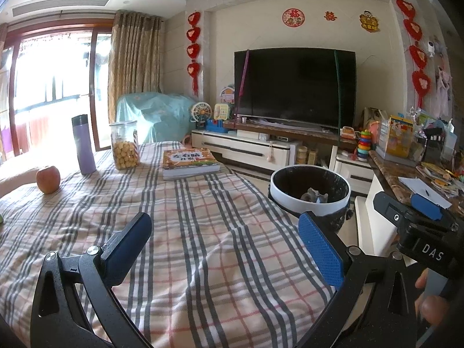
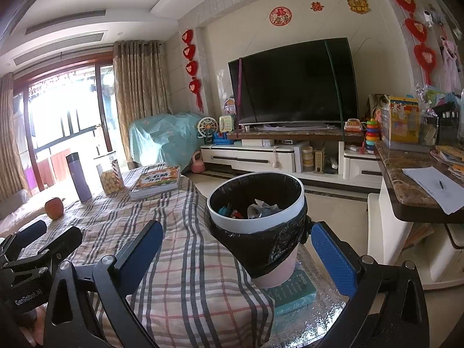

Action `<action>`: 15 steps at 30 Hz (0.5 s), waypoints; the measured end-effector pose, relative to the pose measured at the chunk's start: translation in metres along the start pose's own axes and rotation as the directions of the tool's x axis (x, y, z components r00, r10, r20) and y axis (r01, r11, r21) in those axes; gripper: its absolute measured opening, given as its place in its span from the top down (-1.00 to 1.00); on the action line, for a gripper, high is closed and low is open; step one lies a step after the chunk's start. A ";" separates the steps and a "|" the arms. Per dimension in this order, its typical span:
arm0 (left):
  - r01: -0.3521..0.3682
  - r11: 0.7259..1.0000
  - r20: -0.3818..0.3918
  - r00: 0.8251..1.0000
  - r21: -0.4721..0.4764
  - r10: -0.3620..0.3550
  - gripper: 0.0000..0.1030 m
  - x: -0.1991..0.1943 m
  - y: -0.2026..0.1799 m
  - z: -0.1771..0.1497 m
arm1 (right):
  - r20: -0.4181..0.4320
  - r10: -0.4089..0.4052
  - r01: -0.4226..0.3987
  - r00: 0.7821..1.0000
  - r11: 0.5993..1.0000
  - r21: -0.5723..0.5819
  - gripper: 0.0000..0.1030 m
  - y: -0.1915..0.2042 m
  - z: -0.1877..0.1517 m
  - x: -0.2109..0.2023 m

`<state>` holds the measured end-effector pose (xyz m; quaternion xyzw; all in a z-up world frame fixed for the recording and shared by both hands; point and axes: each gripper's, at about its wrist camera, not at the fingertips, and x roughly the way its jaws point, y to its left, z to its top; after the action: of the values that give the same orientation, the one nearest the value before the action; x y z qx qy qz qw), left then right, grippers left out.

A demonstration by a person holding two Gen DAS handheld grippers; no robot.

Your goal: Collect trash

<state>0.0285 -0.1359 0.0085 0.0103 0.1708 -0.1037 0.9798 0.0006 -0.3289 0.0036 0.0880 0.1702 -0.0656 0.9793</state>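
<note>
Both grippers idle: left gripper (image 1: pixel 224 249) jaws wide, empty; right gripper (image 2: pixel 236 256) likewise. Bin (image 2: pixel 256 203) at your 1 o'clock off table (image 1: pixel 203 232) edge, crumpled paper (image 2: pixel 261 207) inside. No loose trash visible on cloth; scan before reaching.

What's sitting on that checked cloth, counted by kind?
Apple: 1
Purple flask: 1
Cookie jar: 1
Book: 1
Total: 4
</note>
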 end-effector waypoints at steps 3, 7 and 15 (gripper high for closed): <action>-0.001 1.000 0.000 1.000 0.001 0.001 -1.00 0.000 0.000 0.000 | -0.001 0.002 -0.002 1.000 1.000 0.002 -1.00 0.000 0.000 0.000; 0.000 1.000 0.000 1.000 0.000 0.000 -1.00 0.000 0.000 0.000 | 0.000 0.001 -0.001 1.000 1.000 0.000 -1.00 0.000 0.000 0.000; 0.003 1.000 -0.005 1.000 0.001 -0.003 -1.00 0.002 0.001 -0.002 | -0.001 0.002 -0.002 1.000 1.000 0.003 -1.00 -0.001 0.001 0.000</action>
<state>0.0298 -0.1350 0.0063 0.0105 0.1731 -0.1052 0.9792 0.0008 -0.3298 0.0041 0.0894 0.1706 -0.0648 0.9791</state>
